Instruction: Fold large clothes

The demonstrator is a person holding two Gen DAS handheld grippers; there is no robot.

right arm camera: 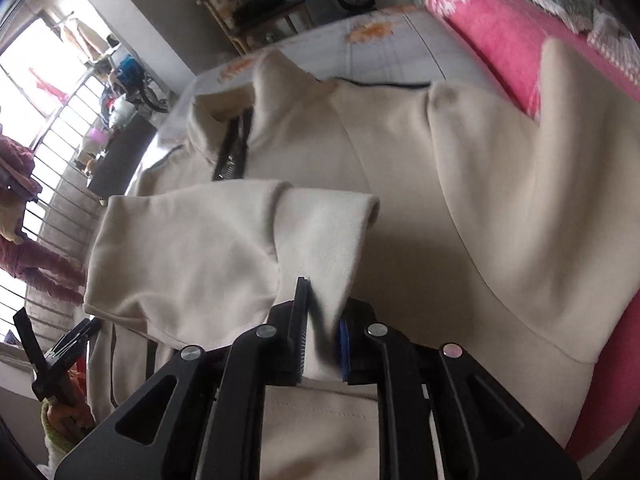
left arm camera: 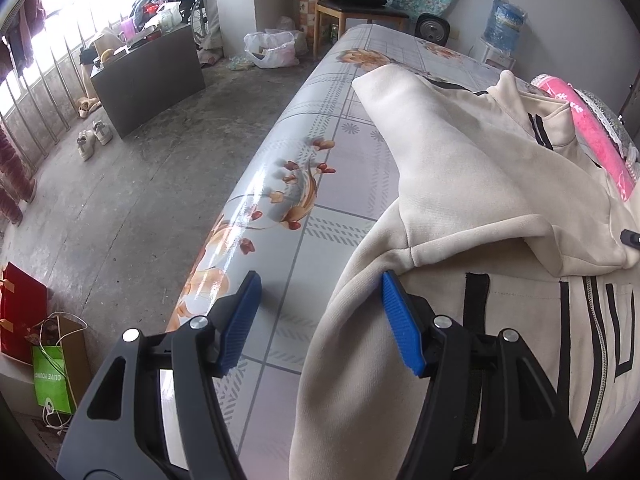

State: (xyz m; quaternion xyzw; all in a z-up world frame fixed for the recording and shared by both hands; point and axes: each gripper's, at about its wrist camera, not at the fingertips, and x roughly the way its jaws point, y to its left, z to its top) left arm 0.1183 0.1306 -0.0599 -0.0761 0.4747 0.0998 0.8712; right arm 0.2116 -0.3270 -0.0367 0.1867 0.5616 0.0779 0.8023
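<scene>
Left gripper (left arm camera: 320, 320) angled downward, fingers spread apart; right gripper (right arm camera: 322, 332) fingers nearly together.

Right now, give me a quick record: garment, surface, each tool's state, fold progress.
garment: cream zip jacket, sleeve folded across its front
surface: floral table cover
left tool: open, over jacket's edge, gripping nothing
right tool: narrow gap, sleeve cloth between the pads
beside: pink cloth
progress: sleeve in, body unfolded
</scene>
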